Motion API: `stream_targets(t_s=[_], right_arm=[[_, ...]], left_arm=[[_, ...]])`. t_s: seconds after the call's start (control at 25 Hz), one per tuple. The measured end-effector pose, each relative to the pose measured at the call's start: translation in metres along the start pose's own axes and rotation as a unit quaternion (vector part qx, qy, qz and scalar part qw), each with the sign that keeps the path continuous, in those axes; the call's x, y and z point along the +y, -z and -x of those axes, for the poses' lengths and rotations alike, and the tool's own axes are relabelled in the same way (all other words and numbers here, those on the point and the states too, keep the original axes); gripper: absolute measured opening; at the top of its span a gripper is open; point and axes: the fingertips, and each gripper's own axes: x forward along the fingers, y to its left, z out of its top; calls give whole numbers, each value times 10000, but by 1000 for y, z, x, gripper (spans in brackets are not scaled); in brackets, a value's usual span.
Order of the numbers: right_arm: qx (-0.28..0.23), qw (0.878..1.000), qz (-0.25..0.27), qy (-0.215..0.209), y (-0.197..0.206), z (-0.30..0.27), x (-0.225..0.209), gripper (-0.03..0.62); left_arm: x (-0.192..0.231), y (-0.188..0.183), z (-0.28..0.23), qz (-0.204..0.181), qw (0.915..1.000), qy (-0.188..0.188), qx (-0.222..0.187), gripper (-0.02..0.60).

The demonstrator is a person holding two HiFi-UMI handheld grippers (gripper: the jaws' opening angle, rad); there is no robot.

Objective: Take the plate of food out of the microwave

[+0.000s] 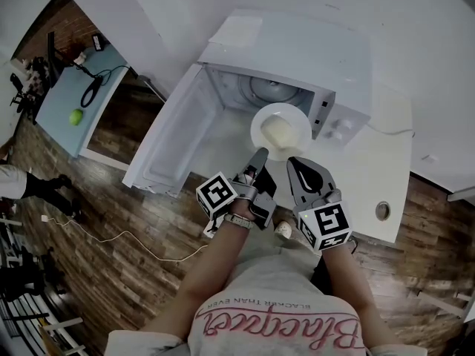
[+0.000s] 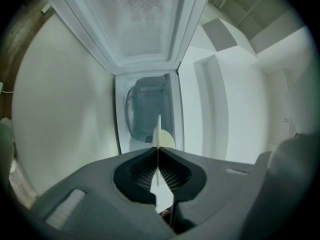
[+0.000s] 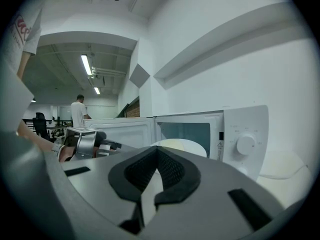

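The plate [image 1: 258, 133] is sitting level at the mouth of the microwave [image 1: 297, 50], face up, with a pale mound of food [image 1: 276, 130] lying in its middle. Whether its far edge is clear of the opening I cannot tell. The door [image 1: 174, 136] is standing swung wide to the left. The left gripper [image 1: 257, 156] is pinching the near rim, its jaws closed on the thin edge, which is showing edge-on between the pads in the left gripper view. The right gripper [image 1: 292, 162] is hovering just beside the rim on the right, its jaws closed together with nothing between them.

The plate is looking stiff, smooth and glossy, so I am judging it rigid, somewhat slippery and breakable if dropped. With a single pinch at one edge, its weight is hanging out beyond the jaws and is likely trying to tip the far side down. The food looks soft and could slide if that happens. The rim is the only sensible place to hold it, bitten as deeply as the lip allows. A second hold on the right side of the rim would be steadying it.

Being round, the plate has no long axis. Its flat face is pointing straight up. The line from the pinched rim through its centre is running away from the person, into the microwave, above the white tabletop [image 1: 386, 154].
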Motion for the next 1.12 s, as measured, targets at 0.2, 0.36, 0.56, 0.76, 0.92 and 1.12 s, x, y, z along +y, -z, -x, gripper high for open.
stream_targets(t_s=[0.2,0.36,0.56,0.76,0.92,1.12], right_arm=[[-9,10000,32,14,0,4,4,11],[-36,9999,109,26,-4,8,6,11],[-92,9996,262,34,-16,10,7,11],[-327,9987,375,-64,-37,9,15,11],[-193,9983,550,-60,-42,6,25,11],[-165,9977,652,20,-49,6,25,11]], left_arm=[[-5,2,7,50,10000,71,-17,12],[-7,3,10,145,9998,113,-28,12],[-12,2,11,219,9996,194,-6,12],[-23,-3,13,225,9994,268,84,12],[-30,-9,20,207,9992,292,164,12],[-36,-14,25,238,9991,302,172,12]])
